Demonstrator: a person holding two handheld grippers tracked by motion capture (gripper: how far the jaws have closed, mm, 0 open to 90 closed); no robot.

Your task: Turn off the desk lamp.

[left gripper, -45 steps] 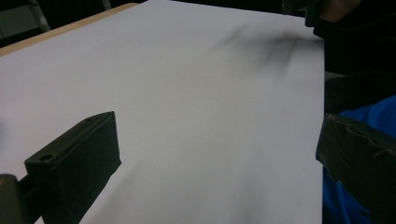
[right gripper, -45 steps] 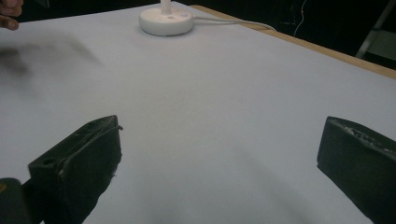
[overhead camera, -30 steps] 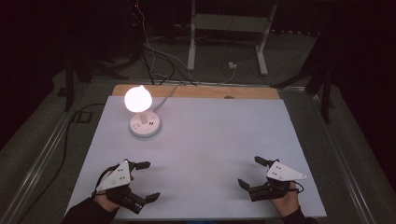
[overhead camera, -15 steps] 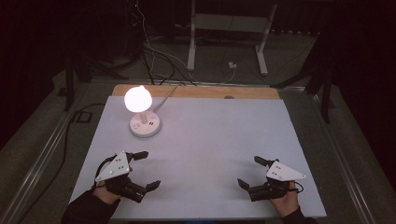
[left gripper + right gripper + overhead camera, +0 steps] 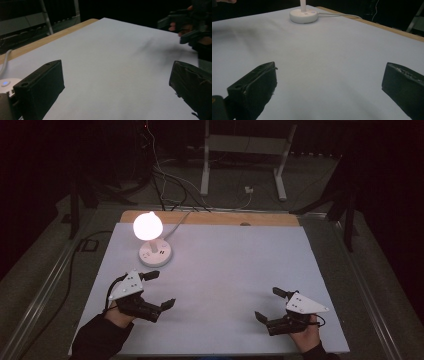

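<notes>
The lamp (image 5: 149, 240) stands far up the surface (image 5: 240, 270), nearer the left gripper (image 5: 156, 290). Both it and the right gripper (image 5: 270, 306) have wide, empty jaws.

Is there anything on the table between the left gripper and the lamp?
Nothing visible. The left gripper, jaws open, sits just short of the lamp, with bare table between them. The right gripper is far off on the other side.

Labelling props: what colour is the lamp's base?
White; the lamp base shows best in the right gripper view.
</notes>
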